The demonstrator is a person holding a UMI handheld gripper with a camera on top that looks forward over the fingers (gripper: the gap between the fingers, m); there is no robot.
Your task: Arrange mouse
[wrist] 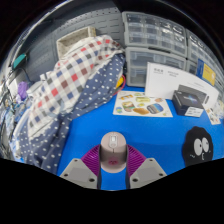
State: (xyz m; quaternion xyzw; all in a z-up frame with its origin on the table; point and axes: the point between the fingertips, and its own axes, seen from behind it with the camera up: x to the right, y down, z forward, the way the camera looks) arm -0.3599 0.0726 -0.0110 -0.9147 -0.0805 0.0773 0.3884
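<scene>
A beige computer mouse (113, 150) with a pale scroll wheel sits between my two fingers, above the blue table surface (140, 130). My gripper (113, 165) is shut on the mouse, with the magenta pads (93, 160) pressing on both its sides. The mouse's rear end is hidden down between the fingers.
A plaid cloth (75, 80) over a polka-dot cloth (45, 140) lies to the left. Beyond the fingers are a flat leaflet (142, 102), a white box (180, 85) with a dark box (188, 99), and a black round mat (203, 148) at right. Plastic drawers (155, 35) stand behind.
</scene>
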